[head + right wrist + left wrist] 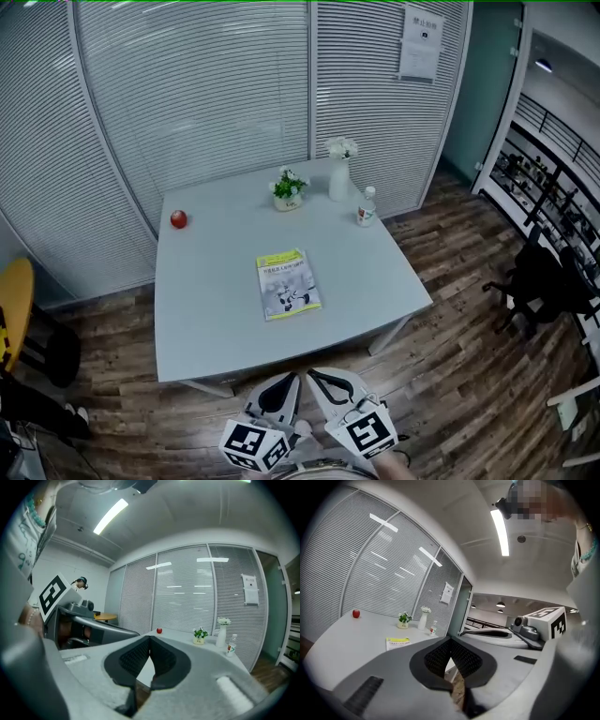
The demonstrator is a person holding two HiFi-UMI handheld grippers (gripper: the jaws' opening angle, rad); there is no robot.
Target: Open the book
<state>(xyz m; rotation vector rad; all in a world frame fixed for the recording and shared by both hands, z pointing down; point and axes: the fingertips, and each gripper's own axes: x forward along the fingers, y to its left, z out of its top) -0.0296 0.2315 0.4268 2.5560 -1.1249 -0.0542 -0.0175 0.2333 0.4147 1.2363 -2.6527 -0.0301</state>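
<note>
A small office corner, walled in by glass panels with closed blinds [187, 94], with a wood-plank floor [469, 375] and a pale grey table [206, 319] standing at an angle in the middle. Far left, the edge of a round yellow tabletop [14, 309] pokes in. On the grey table, a red apple [178, 219] sits near the far left corner. The book [287, 284] lies flat and closed around the middle of the tabletop, with its yellow-green and white cover facing up, clear of everything else. Beyond it, along the far edge, come a little potted plant [288, 187], a white vase [339, 173] of white flowers and a small bottle [367, 206] with a red label. A black office chair [539, 281] stands off to the right.

Both grippers hang short of the table's near edge, side by side and well apart from the book. The left gripper [450, 642] has its jaws closed tip to tip with nothing between them. The right gripper [149, 639] is the same: jaws pressed together, empty, touching nothing.
</note>
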